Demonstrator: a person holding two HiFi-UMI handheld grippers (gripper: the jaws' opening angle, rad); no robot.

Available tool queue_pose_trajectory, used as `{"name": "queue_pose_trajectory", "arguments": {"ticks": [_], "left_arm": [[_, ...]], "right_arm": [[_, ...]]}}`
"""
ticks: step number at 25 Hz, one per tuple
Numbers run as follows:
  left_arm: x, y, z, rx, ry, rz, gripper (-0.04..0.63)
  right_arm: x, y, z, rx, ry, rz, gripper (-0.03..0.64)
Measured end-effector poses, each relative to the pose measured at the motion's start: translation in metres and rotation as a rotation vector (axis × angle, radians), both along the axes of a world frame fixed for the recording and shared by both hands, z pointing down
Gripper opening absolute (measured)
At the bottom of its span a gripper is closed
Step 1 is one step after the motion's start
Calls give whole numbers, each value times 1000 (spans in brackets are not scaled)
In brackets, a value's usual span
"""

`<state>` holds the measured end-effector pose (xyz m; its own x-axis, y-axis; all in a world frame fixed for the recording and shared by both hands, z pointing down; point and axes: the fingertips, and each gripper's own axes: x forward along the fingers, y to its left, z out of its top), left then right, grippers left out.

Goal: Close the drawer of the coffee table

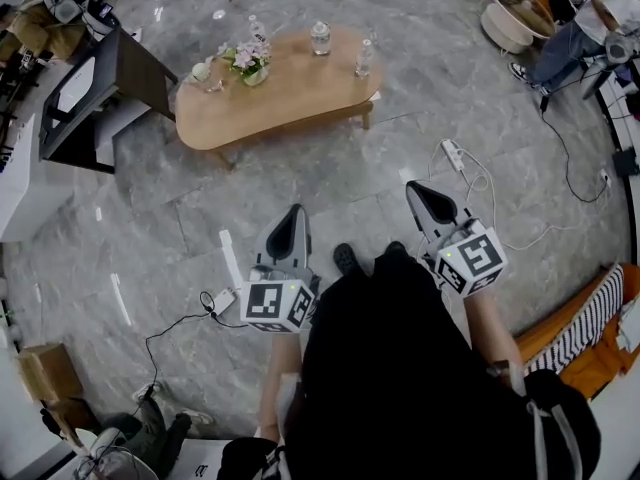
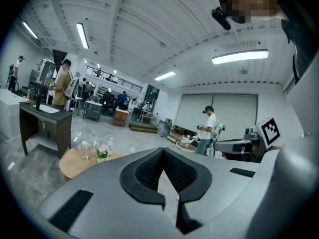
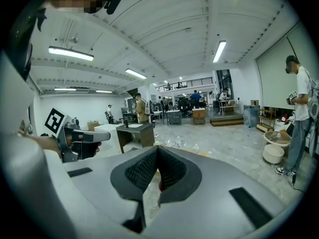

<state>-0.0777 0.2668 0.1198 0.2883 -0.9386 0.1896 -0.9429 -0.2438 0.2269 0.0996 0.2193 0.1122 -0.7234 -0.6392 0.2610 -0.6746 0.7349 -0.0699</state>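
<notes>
1. Plainly, the left tool point(image 1: 294, 218) and the right tool point(image 1: 420, 196) are both closed, jaws together on nothing.
2. They are held side by side, tipped slightly down toward the desk point(image 1: 300, 103) and well apart from it, likely a resting carry.
3. No drawer stands out on the desk's visible side.

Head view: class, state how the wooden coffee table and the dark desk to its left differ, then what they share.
The coffee table is light wood; the dark desk is near black. The coffee table's top is rounded and holds bottles and flowers; the dark desk is boxy and straight-edged. Both stand on the grey floor.
</notes>
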Motion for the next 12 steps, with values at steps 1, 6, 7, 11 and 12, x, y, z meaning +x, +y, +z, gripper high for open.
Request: {"name": "queue_pose_trajectory", "arguments": {"ticks": [1,6,7,11,12], "left_arm": [[1,-1,0,1,-4,2,12],[1,-1,0,-6,-9,0,12],[1,-1,-1,-8,-8,-2,12],[-3,0,2,-13,-8,-6,14],[-4,0,4,-15,-7,-6,12]], "right_arm": [[1,-1,0,-1,-5,4,12],[6,-3,2,-13,-7,14,12],[7,-4,2,-14,-6,15,12],[8,-5,5,-24,-11,25,12],[8,-5,7,-27,-12,27,12]]}}
